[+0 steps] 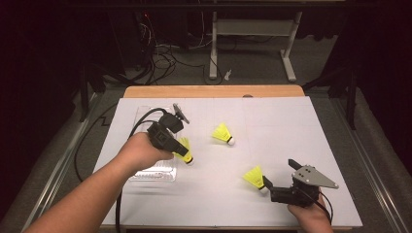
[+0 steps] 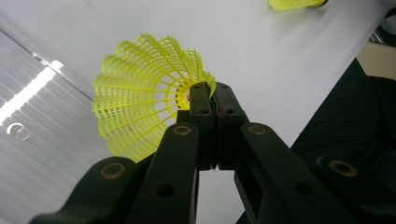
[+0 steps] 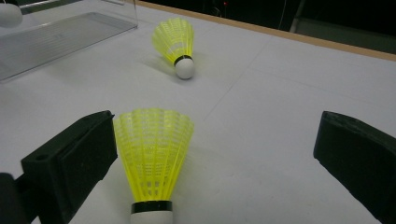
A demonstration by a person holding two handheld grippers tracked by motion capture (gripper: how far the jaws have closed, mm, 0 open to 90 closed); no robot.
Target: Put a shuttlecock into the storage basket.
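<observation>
White sheeting covers the table (image 1: 272, 126), which has a wooden strip along its far edge and stands in a dark room with cables and a desk frame on the floor beyond.

The left tool (image 1: 180, 149) is held over the left half of the table. Its jaws are closed on the skirt rim of a yellow shuttlecock (image 2: 140, 112); in the left gripper view the two black jaws meet with the mesh edge pinched between them, and the open skirt fans out to the left. In the high view this shuttlecock hangs at the tool's tip with its white cork pointing toward the near edge. Just beside it on the left side lies a clear plastic tray (image 1: 155, 171), partly covered by the person's left hand (image 1: 138, 151) and forearm.

The right tool (image 3: 215, 154) sits low near the near right corner, with the right hand (image 1: 308, 213) gripping it from behind. Its jaws stand wide apart. A second shuttlecock (image 3: 153, 154) lies on the table between them, close to the left jaw, cork toward the camera and skirt pointing away; whether the jaw touches it cannot be told.

A third shuttlecock (image 1: 222, 133) lies on its side near the middle of the table, well apart from both tools, cork pointing toward the right edge.
</observation>
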